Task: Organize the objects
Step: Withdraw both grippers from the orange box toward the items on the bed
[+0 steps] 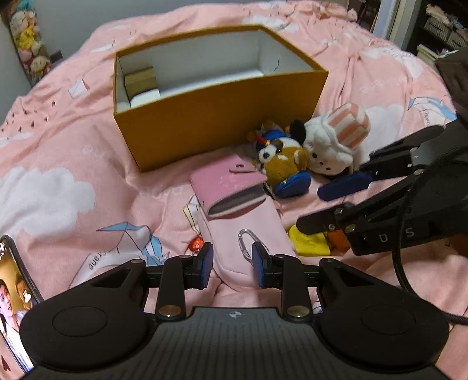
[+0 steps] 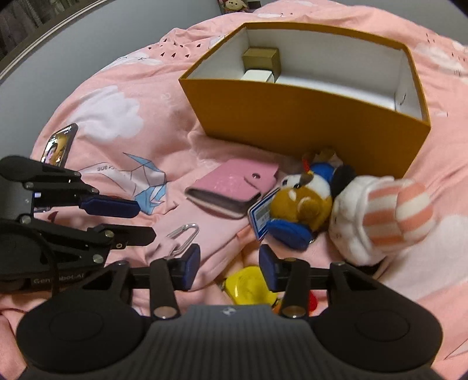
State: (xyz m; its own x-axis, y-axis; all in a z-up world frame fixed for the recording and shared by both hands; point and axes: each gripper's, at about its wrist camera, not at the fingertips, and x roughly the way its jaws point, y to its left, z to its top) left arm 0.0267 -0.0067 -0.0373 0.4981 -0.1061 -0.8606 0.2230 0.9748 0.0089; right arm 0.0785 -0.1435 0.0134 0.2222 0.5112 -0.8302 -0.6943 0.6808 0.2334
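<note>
An open orange box (image 1: 216, 117) (image 2: 307, 117) stands on the pink bed, with a small tan box (image 1: 140, 80) and a white box (image 1: 144, 98) inside. In front lie a pink wallet (image 1: 228, 182) (image 2: 234, 187), a pale pink pouch (image 1: 242, 233) with a silver carabiner (image 2: 184, 233), a brown plush (image 1: 282, 163) (image 2: 304, 201), a white plush with striped hat (image 1: 336, 143) (image 2: 380, 216) and a yellow object (image 1: 310, 242) (image 2: 248, 286). My left gripper (image 1: 232, 266) is open around the pouch's near end. My right gripper (image 2: 229, 267) is open above the yellow object.
A phone with a lit screen (image 1: 11, 307) (image 2: 58, 146) lies at the left on the bedspread (image 1: 58, 163). A small red item (image 1: 196, 244) lies left of the pouch. Shelves (image 1: 438, 26) stand at the far right.
</note>
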